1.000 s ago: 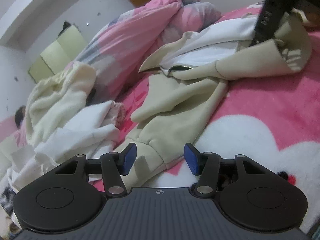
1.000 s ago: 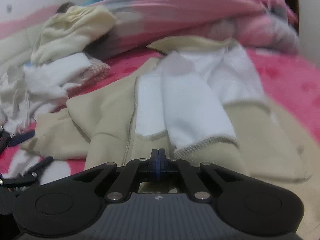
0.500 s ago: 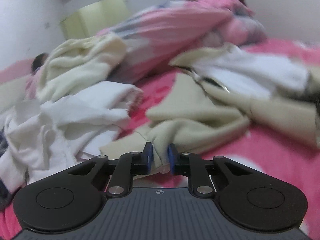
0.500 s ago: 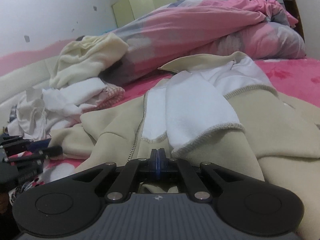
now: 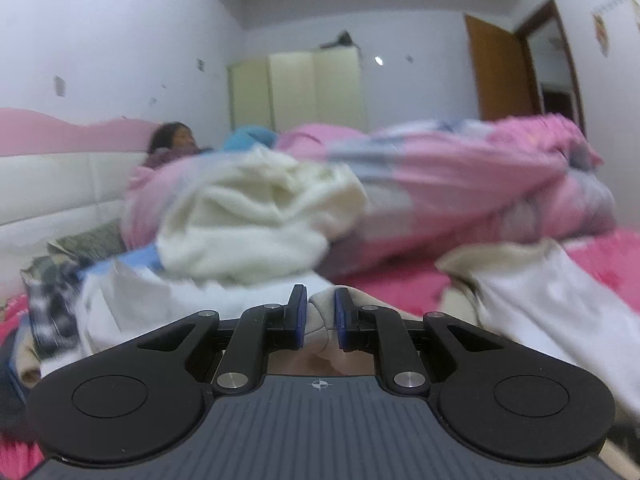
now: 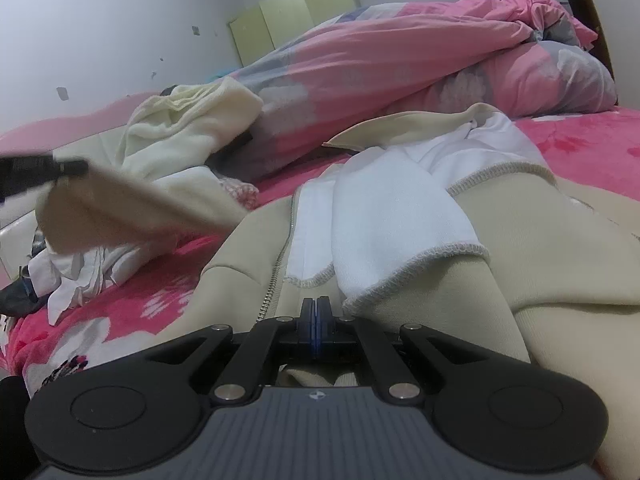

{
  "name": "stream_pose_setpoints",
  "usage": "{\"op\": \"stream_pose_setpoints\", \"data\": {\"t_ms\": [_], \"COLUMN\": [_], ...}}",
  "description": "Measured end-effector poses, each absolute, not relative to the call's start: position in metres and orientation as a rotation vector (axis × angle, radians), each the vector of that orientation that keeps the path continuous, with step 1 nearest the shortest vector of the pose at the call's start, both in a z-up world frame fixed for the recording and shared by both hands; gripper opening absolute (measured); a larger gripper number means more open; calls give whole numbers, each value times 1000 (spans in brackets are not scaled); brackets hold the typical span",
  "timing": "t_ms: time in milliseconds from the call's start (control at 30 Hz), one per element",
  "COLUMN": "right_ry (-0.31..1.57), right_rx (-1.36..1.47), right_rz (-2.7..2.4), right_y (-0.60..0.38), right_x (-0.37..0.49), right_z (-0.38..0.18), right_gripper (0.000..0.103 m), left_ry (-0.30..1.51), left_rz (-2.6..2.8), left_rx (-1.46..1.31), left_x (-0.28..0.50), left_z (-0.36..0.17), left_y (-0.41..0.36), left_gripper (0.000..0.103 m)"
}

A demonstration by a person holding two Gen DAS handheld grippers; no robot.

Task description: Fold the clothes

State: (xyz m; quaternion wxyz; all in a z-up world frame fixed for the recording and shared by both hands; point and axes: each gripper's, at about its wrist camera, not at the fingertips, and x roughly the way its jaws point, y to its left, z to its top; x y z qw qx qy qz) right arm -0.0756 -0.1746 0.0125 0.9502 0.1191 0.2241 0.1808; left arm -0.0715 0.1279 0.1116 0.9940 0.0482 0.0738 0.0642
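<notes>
A beige zip jacket [image 6: 560,240] with a white lining [image 6: 384,216] lies open on the pink bed blanket [image 6: 140,300]. My left gripper [image 5: 321,300] is shut on the jacket's sleeve cuff [image 5: 320,320], which bulges between the blue pads. In the right wrist view that left gripper [image 6: 68,168] holds the sleeve [image 6: 120,208] stretched in the air at the left. My right gripper [image 6: 316,308] is shut low over the jacket's front next to the zip, pads together on the fabric bunched under them. The pinch itself is hidden.
A rumpled pink and grey quilt [image 6: 400,60] lies behind the jacket. A cream garment [image 6: 180,136] and white clothes [image 6: 80,280] are heaped at the left. A person [image 5: 176,140] lies by the padded headboard [image 5: 60,200]. A pale green wardrobe [image 5: 296,88] and a wooden door [image 5: 496,72] stand beyond.
My left gripper closed on the sleeve cuff, rolled level and rose, lifting the sleeve off the bed. My right gripper stayed shut and sank slightly toward the jacket.
</notes>
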Motion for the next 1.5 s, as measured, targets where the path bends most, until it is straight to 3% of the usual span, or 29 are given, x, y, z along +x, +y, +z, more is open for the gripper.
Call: {"op": "stream_pose_setpoints", "data": {"t_ms": [133,200,333,533,567,633,667,700,1033,1267,1500], "right_ry": [452,452,453,449,449,451,451,452,451,446,441], "right_rx": [244,243,244,244,244,243,241,240,227,223,227], "right_rz": [370,371,373,372,371,373,373,373,368,367,370], "right_y": [-175,-174,-175,-175,-175,-175,-175,-175,-173,-173,-174], "right_x": [-76,-76,-75,-75,-75,-75,-74,-74,-73,-74,-73], "right_z": [12,12,11,11,11,11,11,11,12,12,11], "right_gripper": [0,0,0,0,0,0,0,0,0,0,0], "left_ry": [77,39,-55,120,161,243,287,335,710,755,864], "left_rz": [199,233,333,237,201,127,87,47,-373,-410,-490], "left_rx": [109,125,183,141,136,122,109,92,-301,-325,-654], "left_x": [-61,-56,-46,-29,-27,-26,-26,-27,-18,-16,-20], "left_z": [129,137,160,143,134,116,104,92,16,9,-11], "left_y": [140,146,162,174,173,168,163,157,127,123,136], "left_gripper": [13,0,0,0,3,23,38,43,54,63,66]}}
